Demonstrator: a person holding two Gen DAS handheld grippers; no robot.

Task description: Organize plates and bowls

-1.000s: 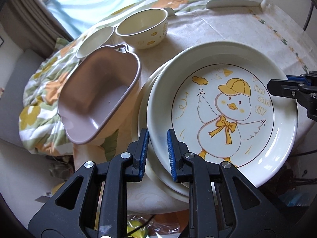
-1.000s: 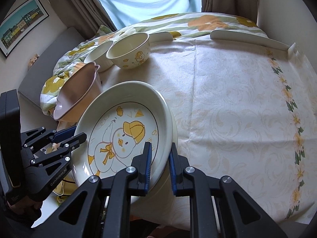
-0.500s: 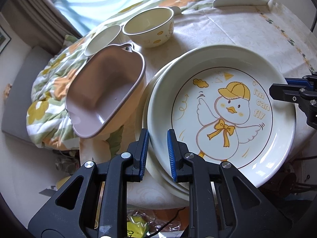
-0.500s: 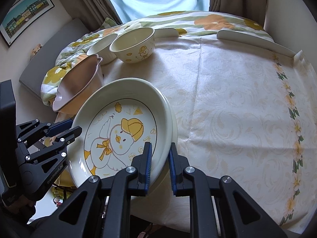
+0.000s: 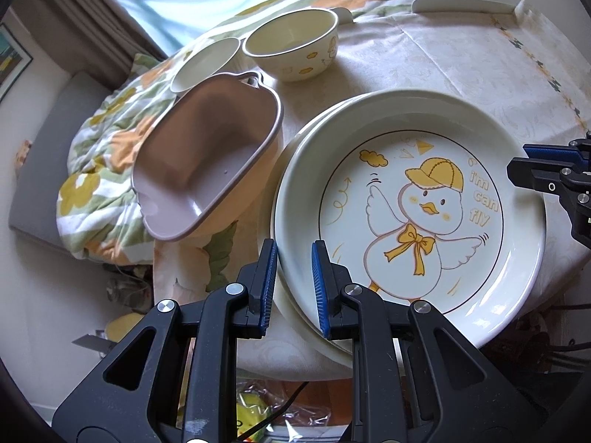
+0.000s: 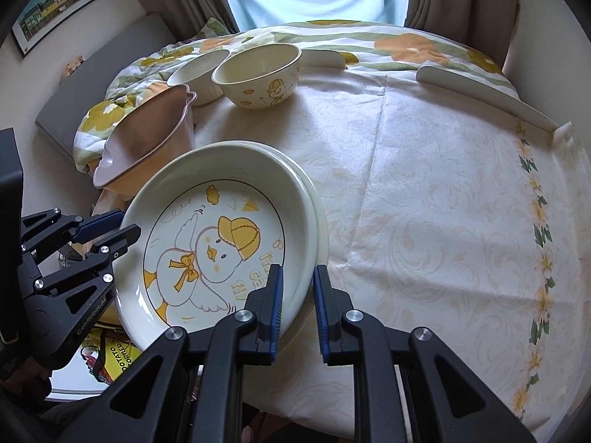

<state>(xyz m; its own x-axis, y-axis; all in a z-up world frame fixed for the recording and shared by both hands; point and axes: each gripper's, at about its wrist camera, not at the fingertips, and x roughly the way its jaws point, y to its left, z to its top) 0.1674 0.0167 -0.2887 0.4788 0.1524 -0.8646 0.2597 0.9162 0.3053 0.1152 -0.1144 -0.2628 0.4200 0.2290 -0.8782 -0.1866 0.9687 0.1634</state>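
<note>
At the bottom of each wrist view, both tools pointed steeply down. The left gripper was clenched on the near-left rim of the duck plate, and the right gripper was clamped on its opposite rim. The cream plate, printed with a yellow-capped duck, sat at frame centre atop a second plate on the tablecloth. Farther, at upper left, stood a pink dish, a duck bowl and a white bowl. Compared with 1 second earlier, both grips were unchanged; only the view had rolled slightly.
</note>
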